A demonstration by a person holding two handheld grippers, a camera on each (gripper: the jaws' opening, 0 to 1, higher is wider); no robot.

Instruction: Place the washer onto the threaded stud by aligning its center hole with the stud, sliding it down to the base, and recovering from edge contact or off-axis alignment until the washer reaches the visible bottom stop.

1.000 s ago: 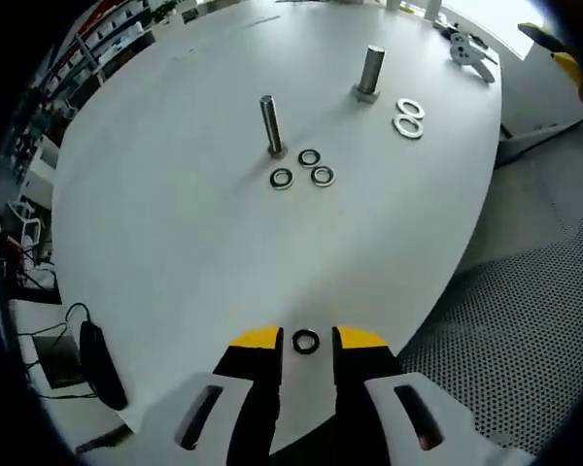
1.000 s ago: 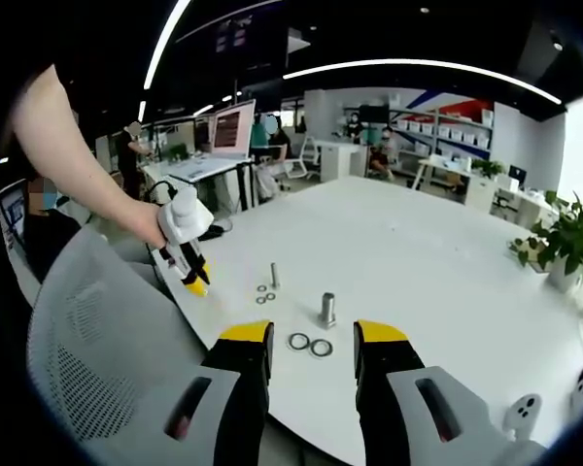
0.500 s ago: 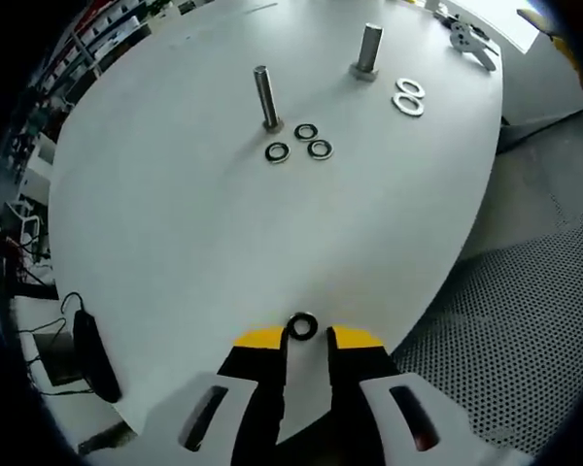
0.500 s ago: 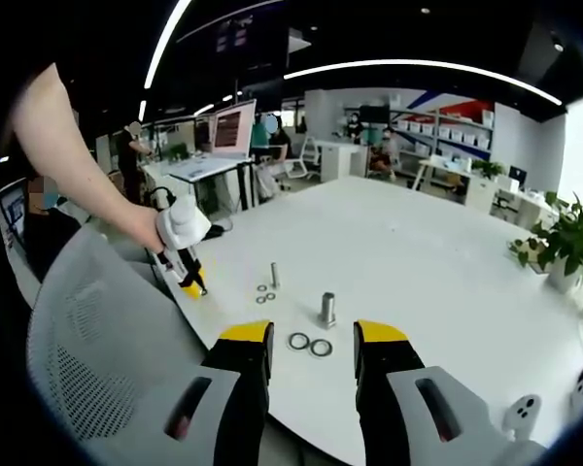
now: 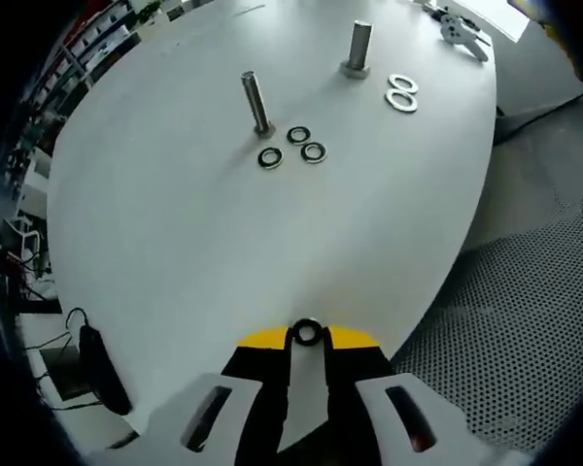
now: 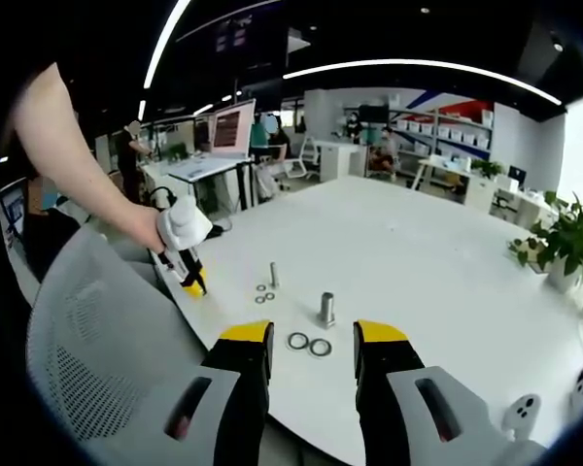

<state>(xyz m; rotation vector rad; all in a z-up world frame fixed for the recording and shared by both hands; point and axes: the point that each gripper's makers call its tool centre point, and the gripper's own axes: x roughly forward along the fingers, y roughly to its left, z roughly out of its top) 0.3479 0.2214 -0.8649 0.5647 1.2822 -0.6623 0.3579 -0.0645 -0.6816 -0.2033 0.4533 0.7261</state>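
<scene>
Narrowed left tongs (image 5: 307, 338) now pinch the washer (image 5: 307, 332) (right tongs (image 6: 313, 335) wide).

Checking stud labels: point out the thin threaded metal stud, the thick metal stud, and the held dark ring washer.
thin threaded metal stud (image 5: 255, 99), left gripper view, mid-shaft
thick metal stud (image 5: 359, 45), left gripper view, shaft
dark ring washer (image 5: 307, 332), left gripper view, its rim
</scene>
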